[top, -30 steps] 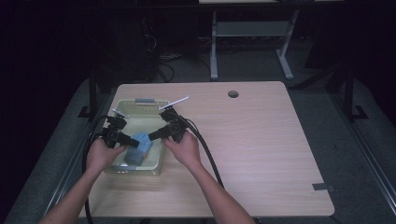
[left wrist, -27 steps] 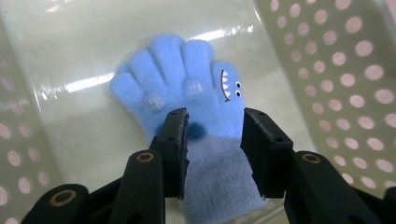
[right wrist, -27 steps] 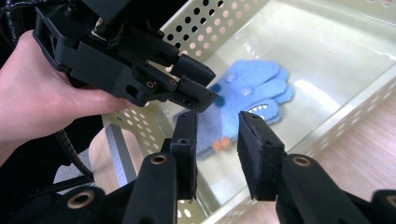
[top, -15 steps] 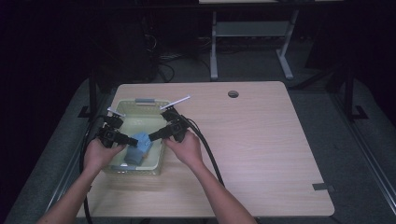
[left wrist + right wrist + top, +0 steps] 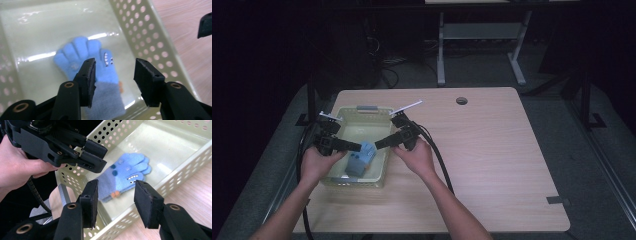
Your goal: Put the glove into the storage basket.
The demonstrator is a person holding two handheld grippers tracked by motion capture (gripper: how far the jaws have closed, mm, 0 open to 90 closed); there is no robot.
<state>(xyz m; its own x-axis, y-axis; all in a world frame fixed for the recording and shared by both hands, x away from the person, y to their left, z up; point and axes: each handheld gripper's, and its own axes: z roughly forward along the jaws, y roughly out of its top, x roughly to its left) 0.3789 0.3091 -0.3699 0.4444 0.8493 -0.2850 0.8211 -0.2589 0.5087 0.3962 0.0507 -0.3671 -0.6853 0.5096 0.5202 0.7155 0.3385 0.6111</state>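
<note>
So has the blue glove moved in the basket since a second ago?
Yes, slightly. The blue glove has dropped from between the hand-held grippers toward the basket's near wall and lies on its floor.

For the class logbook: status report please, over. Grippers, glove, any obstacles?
Left gripper and right gripper: jaws just opened, nothing between them. Blue glove lying flat in the basket, released. Nothing in the way.

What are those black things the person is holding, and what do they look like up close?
They are two matte black handheld tongs, left and right. Each has two flat rectangular pads on arms with brass-coloured rivets, a white strip on top and a thick black cable. The forearms are bare, with no sleeves.
</note>
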